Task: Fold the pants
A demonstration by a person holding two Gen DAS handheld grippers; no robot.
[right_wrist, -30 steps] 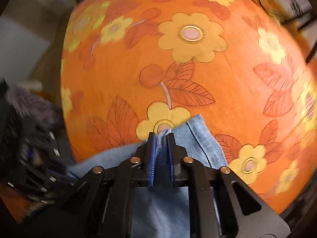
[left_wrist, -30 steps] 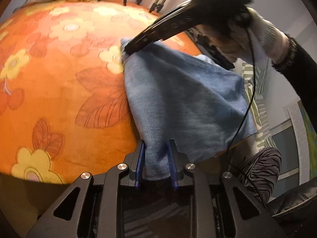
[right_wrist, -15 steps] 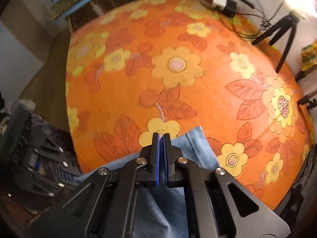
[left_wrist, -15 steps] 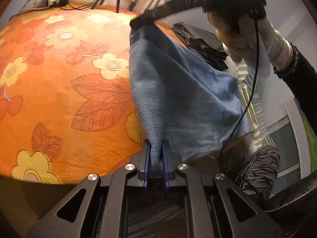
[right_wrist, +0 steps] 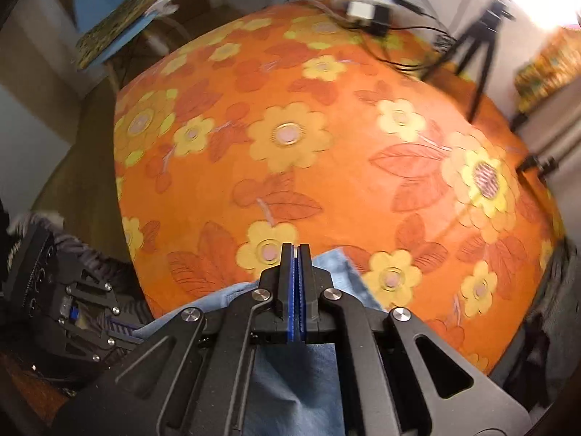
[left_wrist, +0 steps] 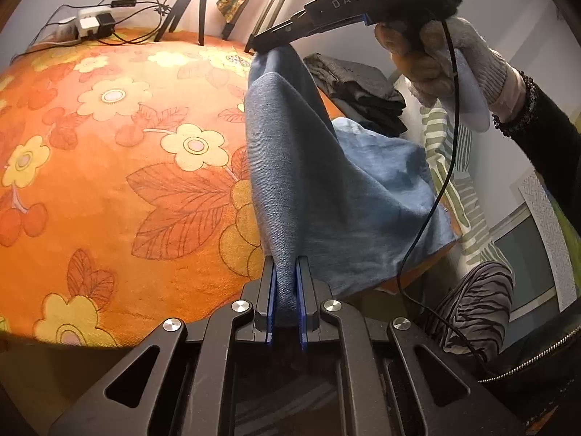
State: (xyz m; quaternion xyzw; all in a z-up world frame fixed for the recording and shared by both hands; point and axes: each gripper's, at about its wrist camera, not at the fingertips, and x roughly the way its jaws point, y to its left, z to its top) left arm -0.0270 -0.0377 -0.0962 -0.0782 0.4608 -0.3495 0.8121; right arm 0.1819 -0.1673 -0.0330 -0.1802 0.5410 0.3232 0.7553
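Blue denim pants (left_wrist: 308, 189) hang stretched between my two grippers above the orange flowered tablecloth (left_wrist: 109, 181). My left gripper (left_wrist: 286, 290) is shut on one bunched edge of the pants near the table's front edge. My right gripper (left_wrist: 254, 45) shows in the left wrist view, shut on the far edge and held high. In the right wrist view my right gripper (right_wrist: 296, 254) is shut on the pants (right_wrist: 297, 381), which hang down below it.
A stack of dark folded clothes (left_wrist: 363, 91) lies at the table's right side. Tripods (left_wrist: 196, 3) and a power strip with cables (left_wrist: 87, 25) stand at the far edge. A blue chair (right_wrist: 109, 11) is beyond the table.
Both grippers have risen and lifted the pants off the table. The right gripper has moved up and away, pulling the fabric taut.
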